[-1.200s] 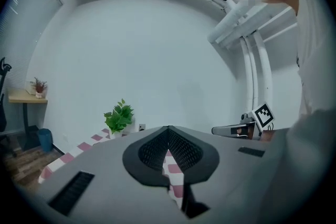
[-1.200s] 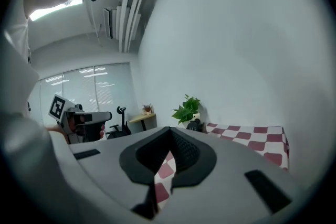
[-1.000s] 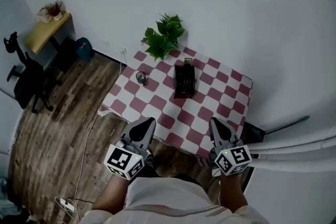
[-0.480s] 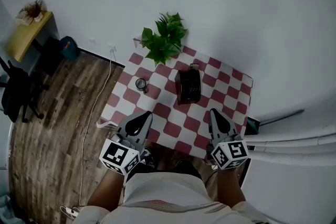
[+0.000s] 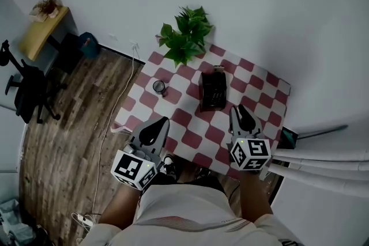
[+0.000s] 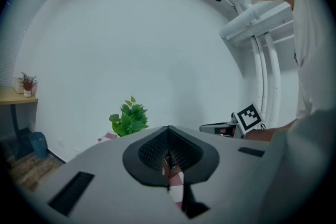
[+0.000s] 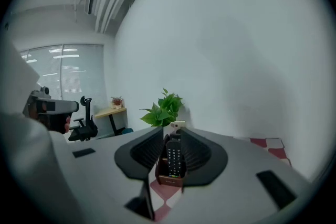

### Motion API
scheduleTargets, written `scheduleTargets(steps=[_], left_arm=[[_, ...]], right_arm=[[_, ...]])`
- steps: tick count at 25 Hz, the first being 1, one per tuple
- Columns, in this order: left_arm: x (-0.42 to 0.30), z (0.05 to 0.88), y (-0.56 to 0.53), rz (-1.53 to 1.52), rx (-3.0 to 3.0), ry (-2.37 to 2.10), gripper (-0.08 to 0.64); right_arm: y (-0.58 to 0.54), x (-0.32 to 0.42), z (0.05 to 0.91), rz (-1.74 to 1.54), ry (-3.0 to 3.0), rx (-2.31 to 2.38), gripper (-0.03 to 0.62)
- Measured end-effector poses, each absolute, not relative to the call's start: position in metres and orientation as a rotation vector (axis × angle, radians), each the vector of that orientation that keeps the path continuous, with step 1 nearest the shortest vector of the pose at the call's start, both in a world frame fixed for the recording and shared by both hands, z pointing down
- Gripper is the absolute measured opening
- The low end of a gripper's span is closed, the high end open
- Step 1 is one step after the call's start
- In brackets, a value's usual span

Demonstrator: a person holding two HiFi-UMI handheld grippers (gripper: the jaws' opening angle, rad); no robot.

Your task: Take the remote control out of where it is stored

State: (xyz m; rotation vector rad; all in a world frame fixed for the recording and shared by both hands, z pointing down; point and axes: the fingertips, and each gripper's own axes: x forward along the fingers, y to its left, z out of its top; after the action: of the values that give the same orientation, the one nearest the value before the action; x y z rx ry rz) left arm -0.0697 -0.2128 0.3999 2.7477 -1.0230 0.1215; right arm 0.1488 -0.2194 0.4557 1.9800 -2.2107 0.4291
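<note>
A black remote control point(image 7: 173, 156) stands upright in a dark brown holder point(image 7: 167, 180) point(image 5: 212, 91) on the checkered table point(image 5: 190, 138), towards its far side. My right gripper point(image 5: 237, 111) point(image 7: 169, 165) hovers over the table's near right part, short of the holder. Its jaws are opening with nothing between them, and the remote shows through the gap, farther off. My left gripper point(image 5: 159, 123) point(image 6: 169, 164) hangs at the table's near left edge, its jaws together and empty.
A green potted plant point(image 5: 185, 38) point(image 7: 164, 107) stands at the table's far edge behind the holder. A small dark cup point(image 5: 159, 87) sits on the left part of the table. Wood floor, a yellow desk point(image 5: 41, 36) and a black chair point(image 5: 29, 92) lie to the left.
My right gripper has come forward over the table's near edge, closer to the holder. The left gripper has hardly moved. The head view has shifted a little.
</note>
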Motion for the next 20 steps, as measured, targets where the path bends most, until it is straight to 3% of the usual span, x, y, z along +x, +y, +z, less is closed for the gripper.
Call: scheduleTargets(steps=[6,20], left_arm=[[-0.066,0.414,-0.215,0.164,2.719,-1.026,0.007],[-0.094,0.441,-0.225,0.247,2.645,-1.056,0.006]], right_arm=[[-0.255,0.141,0.499,0.447,-2.102,1.949,0.183],[-0.306,0.131,0.576,0.554,-1.913,2.015,0.198]])
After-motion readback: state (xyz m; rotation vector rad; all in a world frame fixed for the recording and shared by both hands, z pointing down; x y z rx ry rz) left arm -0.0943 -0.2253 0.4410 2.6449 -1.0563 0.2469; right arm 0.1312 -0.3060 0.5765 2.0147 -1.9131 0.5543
